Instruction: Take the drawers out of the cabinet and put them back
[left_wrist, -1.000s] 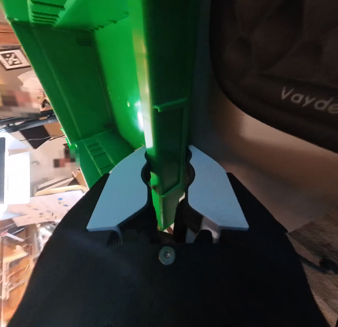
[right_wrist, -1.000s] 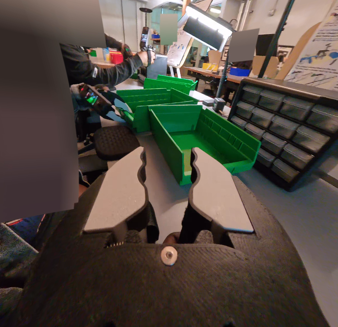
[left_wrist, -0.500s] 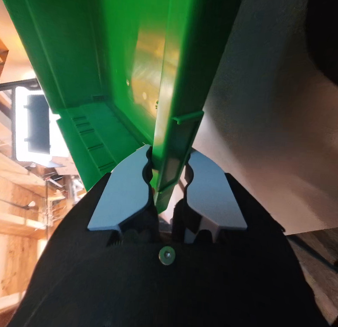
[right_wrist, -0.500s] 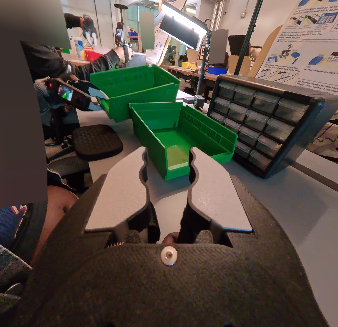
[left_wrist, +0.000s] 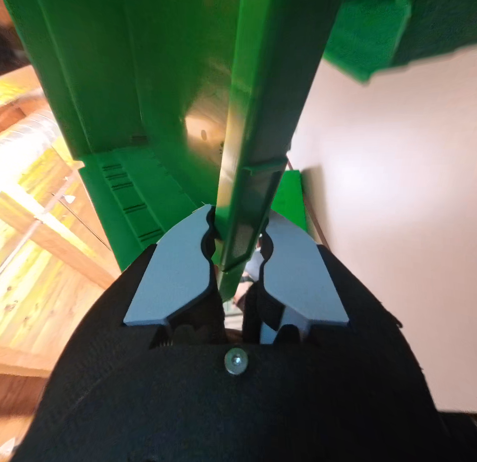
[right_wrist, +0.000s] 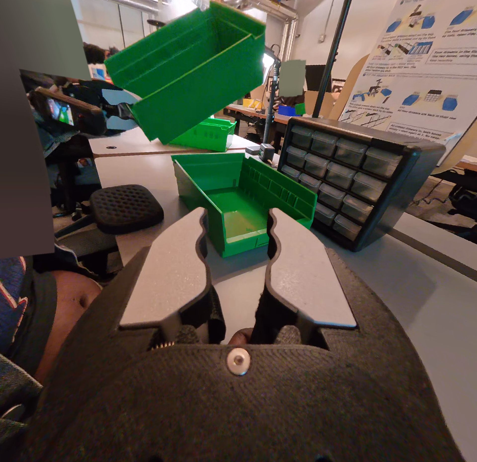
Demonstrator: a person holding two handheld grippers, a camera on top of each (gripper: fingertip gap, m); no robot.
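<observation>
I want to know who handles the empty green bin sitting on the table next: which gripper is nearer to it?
Right. The right gripper sits open just before the green bin on the table; the left gripper is off to the side, holding another green bin aloft.

Bare table [right_wrist: 402, 281] beside cabinet [right_wrist: 361, 181] (green bin [right_wrist: 247, 199] blocks front).

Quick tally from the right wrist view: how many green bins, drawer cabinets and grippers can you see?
Green bins: 3, one held in the air, two on the table
Drawer cabinet: 1
Grippers: 2, left gripper shut on the lifted bin, right gripper open
Total: 6
</observation>
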